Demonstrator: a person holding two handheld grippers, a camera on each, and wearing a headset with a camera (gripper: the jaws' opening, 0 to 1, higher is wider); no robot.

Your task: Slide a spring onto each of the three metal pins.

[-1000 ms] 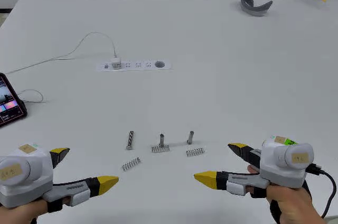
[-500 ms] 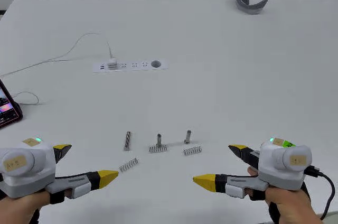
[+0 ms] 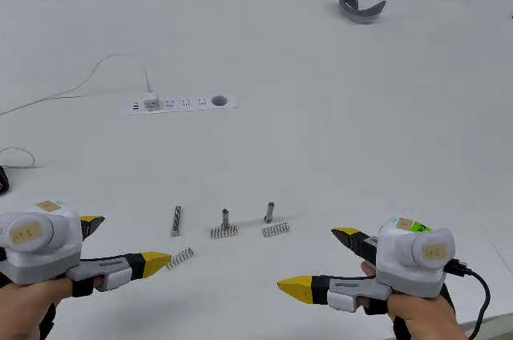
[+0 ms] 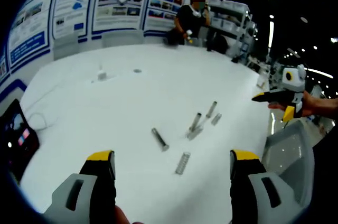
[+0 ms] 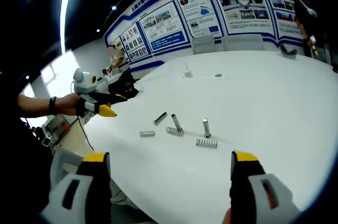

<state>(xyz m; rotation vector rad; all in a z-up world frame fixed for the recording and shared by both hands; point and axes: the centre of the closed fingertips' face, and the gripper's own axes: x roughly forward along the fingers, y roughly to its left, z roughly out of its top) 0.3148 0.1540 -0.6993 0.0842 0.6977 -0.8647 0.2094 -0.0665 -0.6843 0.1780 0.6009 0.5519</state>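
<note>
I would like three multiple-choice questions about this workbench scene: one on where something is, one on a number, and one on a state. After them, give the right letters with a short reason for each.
1. Where does the white power strip lie, relative to the three pins?
A. Beyond them, farther from the person
B. Between them and the grippers
C. Inside a gripper

2. How many loose springs lie on the table?
A. One
B. Three
C. Five

3. How do the left gripper and the right gripper stand?
A. Both shut on a spring
B. One open, one shut
C. Both open, holding nothing

Answers:
1 A: in the head view the strip sits farther up the table than the pins.
2 B: one spring lies beside each pin, on the near side.
3 C: in both gripper views the jaws stand wide apart with nothing between them.
</note>
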